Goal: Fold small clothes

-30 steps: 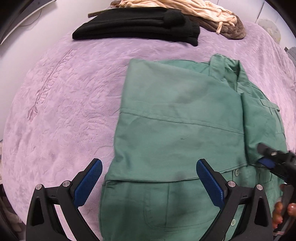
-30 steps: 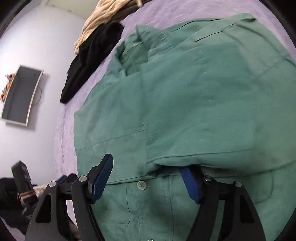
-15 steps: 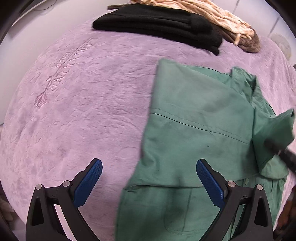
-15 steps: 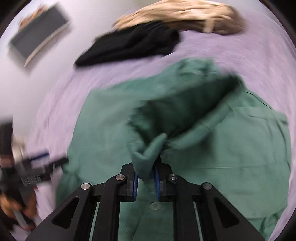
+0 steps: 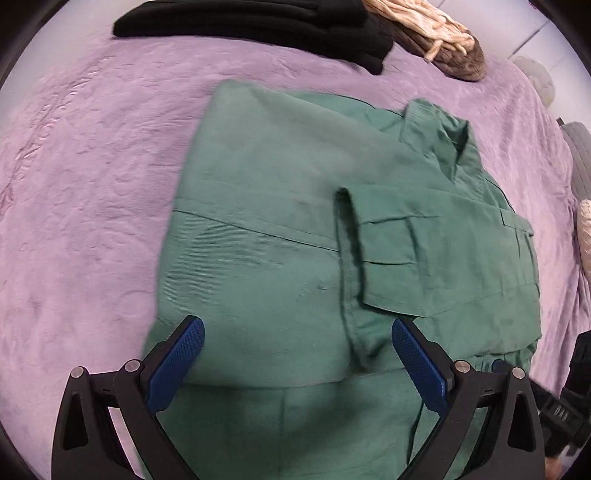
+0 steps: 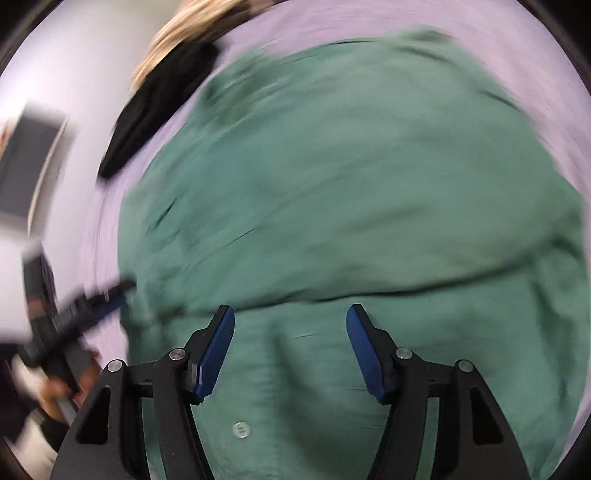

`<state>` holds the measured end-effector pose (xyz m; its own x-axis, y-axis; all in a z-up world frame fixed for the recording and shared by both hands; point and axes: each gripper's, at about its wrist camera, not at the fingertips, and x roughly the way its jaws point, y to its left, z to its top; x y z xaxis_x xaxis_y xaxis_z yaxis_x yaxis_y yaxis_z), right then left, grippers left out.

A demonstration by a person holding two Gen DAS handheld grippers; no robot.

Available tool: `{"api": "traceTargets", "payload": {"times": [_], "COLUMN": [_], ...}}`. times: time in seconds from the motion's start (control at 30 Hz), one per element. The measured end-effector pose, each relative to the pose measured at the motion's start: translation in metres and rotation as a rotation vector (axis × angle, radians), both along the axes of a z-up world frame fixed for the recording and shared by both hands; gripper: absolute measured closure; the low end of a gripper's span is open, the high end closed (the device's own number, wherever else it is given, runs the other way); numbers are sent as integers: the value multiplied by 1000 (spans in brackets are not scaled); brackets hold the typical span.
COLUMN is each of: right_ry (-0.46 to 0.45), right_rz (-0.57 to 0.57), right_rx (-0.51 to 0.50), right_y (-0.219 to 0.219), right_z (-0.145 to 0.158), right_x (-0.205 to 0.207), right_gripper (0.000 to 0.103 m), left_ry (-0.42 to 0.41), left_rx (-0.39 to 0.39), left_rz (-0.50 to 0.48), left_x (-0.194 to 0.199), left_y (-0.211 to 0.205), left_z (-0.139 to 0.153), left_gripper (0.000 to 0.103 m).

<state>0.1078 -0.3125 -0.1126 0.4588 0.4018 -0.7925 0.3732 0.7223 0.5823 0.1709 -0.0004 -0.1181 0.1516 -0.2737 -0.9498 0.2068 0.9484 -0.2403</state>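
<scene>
A green button-up shirt point(image 5: 280, 229) lies on the purple bedspread point(image 5: 81, 192), both sides folded in over its middle, the right sleeve point(image 5: 436, 258) lying flat on top. My left gripper point(image 5: 295, 343) is open and empty just above the shirt's lower part. My right gripper point(image 6: 290, 332) is open and empty over the same shirt point(image 6: 332, 177); that view is blurred by motion. A shirt button point(image 6: 241, 429) shows between its arms. The right gripper's body shows at the left wrist view's lower right edge point(image 5: 576, 398).
A folded black garment point(image 5: 258, 22) and a beige and brown knit point(image 5: 436, 40) lie at the far edge of the bed. Grey and cream things point(image 5: 581, 162) sit at the right edge. A dark screen point(image 6: 26, 162) hangs on the white wall.
My right gripper was shut on the green sleeve and lifting it; now it has let go and the sleeve lies folded over the shirt. My left gripper moved right over the shirt.
</scene>
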Motion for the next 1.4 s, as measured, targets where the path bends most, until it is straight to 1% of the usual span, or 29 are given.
{"api": "traceTargets", "payload": {"times": [0.07, 0.1, 0.17, 0.23, 0.3, 0.37, 0.4, 0.47, 0.5, 0.53, 0.57, 0.63, 0.77, 0.8, 0.83, 0.87, 0.9, 0.93, 0.97, 1.0, 1.03, 1.1, 1.17, 1.2, 1.27, 1.3, 1.33, 1.37, 1.4], "right_ry": [21, 17, -16, -55, -123, -206, -231, -212, -201, -195, -189, -195, -174, -169, -162, -155, -149, -149, -163, -186, -192, -188, -157, -140, -109, -100, -96, -84, -77], "right_rz": [-173, -241, -340, -385, -417, -481, -519, -593, -622, -652, -686, -711, -638, -625, -616, -611, -608, -605, -603, -604, -609, -635, -657, -662, -649, -637, -621, -601, -587], "right_rx": [61, 90, 170, 260, 327, 378, 401, 411, 428, 469, 510, 534, 466, 458, 452, 448, 445, 441, 435, 423, 409, 398, 404, 394, 360, 347, 340, 329, 323], "right_y": [-51, -72, -104, -125, -137, -146, -152, -169, -167, -171, -170, -169, -153, -153, -153, -153, -152, -151, -151, -151, -153, -157, -157, -156, -152, -150, -149, -149, -149], "right_z": [-13, -17, -27, -36, -35, -29, -30, -41, -46, -57, -67, -74, -61, -60, -59, -59, -58, -56, -51, -45, -40, -43, -54, -59, -64, -63, -61, -58, -55], "right_x": [-23, -32, -40, -38, -30, -26, -31, -46, -49, -57, -60, -68, -45, -42, -39, -36, -31, -31, -22, -21, -19, -33, -37, -39, -39, -39, -41, -43, -45], "right_gripper": [36, 36, 36, 36, 35, 35, 35, 35, 38, 40, 44, 44, 43, 43, 43, 43, 43, 43, 53, 79, 85, 86, 86, 89, 90, 87, 86, 84, 77], "left_ry": [14, 13, 2, -24, -39, -54, -58, -69, -77, -85, -88, -94, -101, -102, -110, -115, -109, -98, -84, -94, -124, -149, -135, -129, -128, -135, -142, -153, -169], "left_rx": [-6, -9, -6, 36, 85, 109, 115, 129, 137, 144, 148, 143, 113, 95, 85, 91, 83, 39, -4, -8, -4, 11, 7, 2, 6, 25, 52, 83, 113], "left_rz": [-43, -54, -80, -103, -120, -132, -135, -136, -138, -142, -143, -139, -133, -130, -134, -147, -156, -165, -174, -185, -207, -227, -219, -221, -222, -227, -234, -240, -239], "left_x": [1, 1, 3, 5, 8, 10, 11, 14, 15, 17, 20, 26, 41, 45, 47, 49, 52, 55, 58, 64, 67, 75, 84, 84, 82, 81, 79, 75, 73], "left_y": [-24, -32, -49, -64, -73, -80, -83, -89, -92, -97, -100, -105, -109, -110, -111, -114, -116, -117, -118, -116, -120, -127, -132, -130, -124, -126, -124, -119, -115], "left_z": [-7, -8, -10, -14, -20, -22, -23, -25, -25, -26, -26, -25, -22, -20, -17, -15, -12, -9, -6, -4, 1, 2, -5, -8, -10, -8, -6, -2, 2], "left_gripper": [1, 1, 1, 1, 1, 1, 1, 1, 1, 1, 1, 1, 2, 13, 27, 52, 57, 78, 79, 79, 79, 79, 79, 78, 77, 69, 63, 44, 27]}}
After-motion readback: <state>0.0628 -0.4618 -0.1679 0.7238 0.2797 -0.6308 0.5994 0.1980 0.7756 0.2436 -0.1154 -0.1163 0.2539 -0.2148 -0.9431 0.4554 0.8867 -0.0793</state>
